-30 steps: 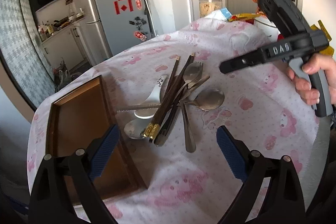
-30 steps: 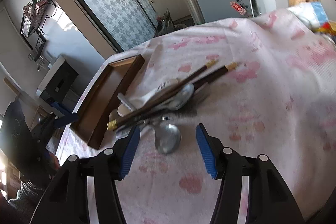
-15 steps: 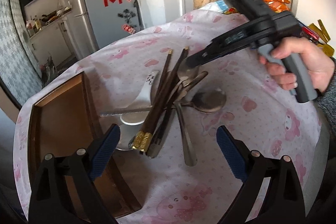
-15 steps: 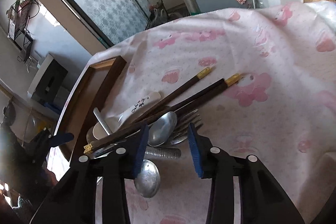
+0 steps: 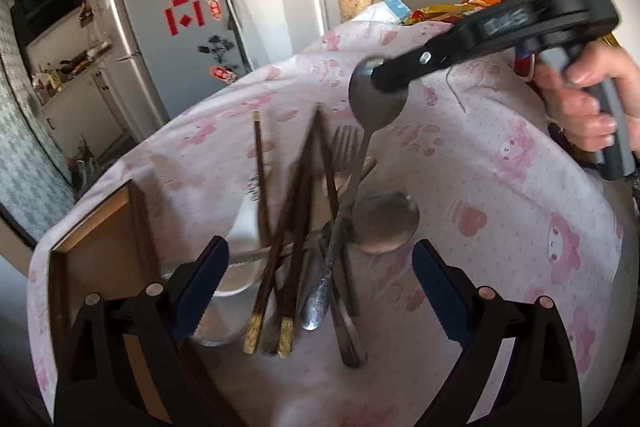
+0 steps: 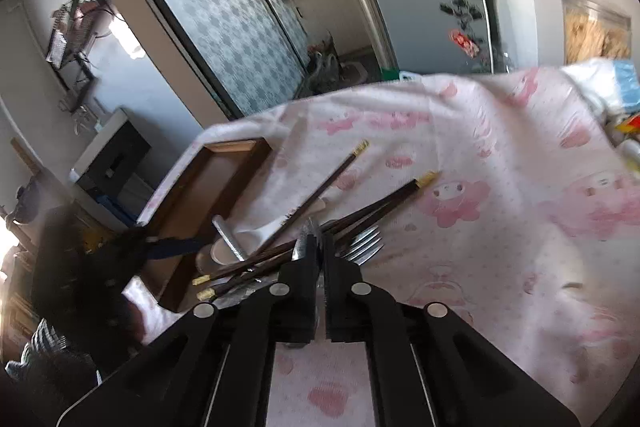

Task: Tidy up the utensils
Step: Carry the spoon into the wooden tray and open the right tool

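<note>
Spoon [image 5: 376, 103] pinched by bowl rim in right gripper [image 5: 394, 77]; could swing, snagging chopsticks [image 5: 296, 203] beneath. Left gripper [image 5: 320, 279] unclenched, empty.

Two metal spoons are showing: the lifted spoon [image 5: 376, 103] and the lying spoon [image 5: 386, 223]. Two white ceramic spoons [image 5: 246, 227] seem to be lying among them, though that count is unsure. Four dark chopsticks [image 5: 302, 203] with gold ends are crossing the pile, as far as can be told. One fork [image 5: 344, 147] is showing its tines. One wooden tray [image 5: 136, 223] is sitting on the one worktop [image 5: 500, 227]. Two tongs are working: left tongs [image 5: 320, 251] and right tongs [image 6: 320, 251].
</note>
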The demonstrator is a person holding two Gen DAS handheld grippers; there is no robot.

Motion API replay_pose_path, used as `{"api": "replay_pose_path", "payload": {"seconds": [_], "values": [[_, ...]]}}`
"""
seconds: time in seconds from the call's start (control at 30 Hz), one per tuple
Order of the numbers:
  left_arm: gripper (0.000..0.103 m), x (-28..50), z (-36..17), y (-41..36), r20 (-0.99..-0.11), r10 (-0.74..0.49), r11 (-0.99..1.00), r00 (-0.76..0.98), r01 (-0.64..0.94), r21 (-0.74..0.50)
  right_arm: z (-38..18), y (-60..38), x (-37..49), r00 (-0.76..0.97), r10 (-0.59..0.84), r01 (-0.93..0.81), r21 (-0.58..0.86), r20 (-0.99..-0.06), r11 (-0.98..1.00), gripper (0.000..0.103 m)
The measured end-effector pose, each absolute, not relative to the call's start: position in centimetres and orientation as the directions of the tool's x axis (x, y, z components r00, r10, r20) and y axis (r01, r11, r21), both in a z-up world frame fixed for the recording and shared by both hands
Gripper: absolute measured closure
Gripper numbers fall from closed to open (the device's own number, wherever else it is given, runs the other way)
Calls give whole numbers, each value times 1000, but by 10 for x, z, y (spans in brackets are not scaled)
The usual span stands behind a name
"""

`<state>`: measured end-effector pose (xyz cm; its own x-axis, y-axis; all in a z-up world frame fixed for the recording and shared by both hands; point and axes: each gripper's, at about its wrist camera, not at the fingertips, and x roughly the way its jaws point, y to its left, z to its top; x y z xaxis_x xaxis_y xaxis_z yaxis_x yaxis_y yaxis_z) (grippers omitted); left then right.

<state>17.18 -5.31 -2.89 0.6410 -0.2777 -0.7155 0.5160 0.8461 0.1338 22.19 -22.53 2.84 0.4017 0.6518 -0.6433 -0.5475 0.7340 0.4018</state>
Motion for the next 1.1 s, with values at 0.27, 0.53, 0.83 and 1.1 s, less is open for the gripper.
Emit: {"api": "replay_pose_path", "payload": {"seconds": [0.27, 0.53, 0.83, 1.1], "values": [[42, 186, -35, -86, -745, -333, 815, 578, 573, 81, 45, -233, 207, 391, 700, -567, 442, -598, 695, 101], [91, 182, -13, -79, -720, -347, 831, 601, 552, 60, 71, -229, 192, 412, 706, -588, 424, -576, 689, 101], [91, 167, 0, 1, -731, -213, 913, 649, 398, 87, 77, -127, 209, 312, 749, -664, 430, -584, 612, 101], [89, 168, -24, 104, -768, -97, 982, 634, 188, 31, 48, -9, 230, 177, 763, -714, 452, -621, 534, 101]]}}
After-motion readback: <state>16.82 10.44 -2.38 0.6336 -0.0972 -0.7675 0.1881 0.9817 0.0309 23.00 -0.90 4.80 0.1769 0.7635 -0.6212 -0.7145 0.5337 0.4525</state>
